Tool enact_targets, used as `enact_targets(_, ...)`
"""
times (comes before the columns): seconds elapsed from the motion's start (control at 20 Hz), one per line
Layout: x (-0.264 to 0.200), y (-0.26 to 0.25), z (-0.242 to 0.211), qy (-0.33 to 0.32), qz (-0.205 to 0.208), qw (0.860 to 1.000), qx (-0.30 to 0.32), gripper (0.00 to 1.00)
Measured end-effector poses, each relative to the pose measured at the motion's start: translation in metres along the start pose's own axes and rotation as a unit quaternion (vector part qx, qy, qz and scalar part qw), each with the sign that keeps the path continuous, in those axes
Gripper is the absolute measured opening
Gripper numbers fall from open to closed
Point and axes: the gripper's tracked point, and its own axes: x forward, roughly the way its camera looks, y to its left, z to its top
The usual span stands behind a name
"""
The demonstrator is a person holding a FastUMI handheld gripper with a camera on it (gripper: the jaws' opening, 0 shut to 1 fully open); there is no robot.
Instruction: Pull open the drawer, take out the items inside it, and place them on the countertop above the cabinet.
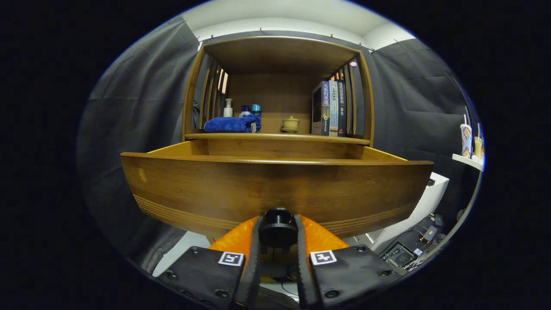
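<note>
Gripper view: the hand-held gripper (277,234) sits low, right at the drawer (275,185) front, its two fingers (254,254) clamped on the black round knob (277,224) at the bottom centre of the front panel (both pads look pressed on the knob's sides, one on each). Orange finger parts flare out on either side behind the knob.

The drawer is pulled out toward the camera; its wooden front panel spans most of the scene, w/ the side walls running back to the cabinet (363,99). Inside of the drawer is hidden by the front panel, so can't tell what lies in it.

Above the drawer is the bench (275,136) top of the cabinet, under a wooden shelf roof w/ slatted sides. On it, left to right: a folded blue towel (232,124), w/ a white pump bottle (228,107) and two blue-capped bottles (251,110) just behind it; a small cream lidded pot (291,124) near centre, apart from the towel; a row of upright books (330,108) against the right slats.

Far right, well apart from the cabinet, a white wall shelf (467,161) holds two cups (466,140) w/ straws. Below right, on the floor, black equipment and cables (413,245).
</note>
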Motion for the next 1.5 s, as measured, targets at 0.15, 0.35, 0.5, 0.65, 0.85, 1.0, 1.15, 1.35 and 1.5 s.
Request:
enact_targets(0.15, -0.003, 0.001, 0.016, -0.031, 0.006, 0.999, 0.018, 0.58)
enact_targets(0.35, -0.015, 0.016, 0.022, -0.026, 0.028, 0.999, 0.010, 0.78)
enact_targets(0.5, -0.042, 0.011, 0.097, -0.080, 0.023, 0.996, 0.010, 0.93)
enact_targets(0.65, -0.028, -0.010, 0.180, -0.083, -0.016, 0.996, -0.018, 0.97)
enact_targets(0.85, 0.049, -0.046, 0.214, 0.026, -0.098, 0.995, -0.018, 0.98)
enact_targets(1.0, 0.105, -0.060, 0.180, 0.150, -0.119, 0.981, 0.018, 0.98)
enact_targets(1.15, 0.144, -0.066, 0.134, 0.247, -0.132, 0.959, 0.042, 0.99)
enact_targets(1.35, 0.180, -0.051, 0.068, 0.355, -0.099, 0.928, 0.057, 0.99)
enact_targets(1.5, 0.190, -0.055, 0.046, 0.412, -0.096, 0.905, 0.037, 0.99)
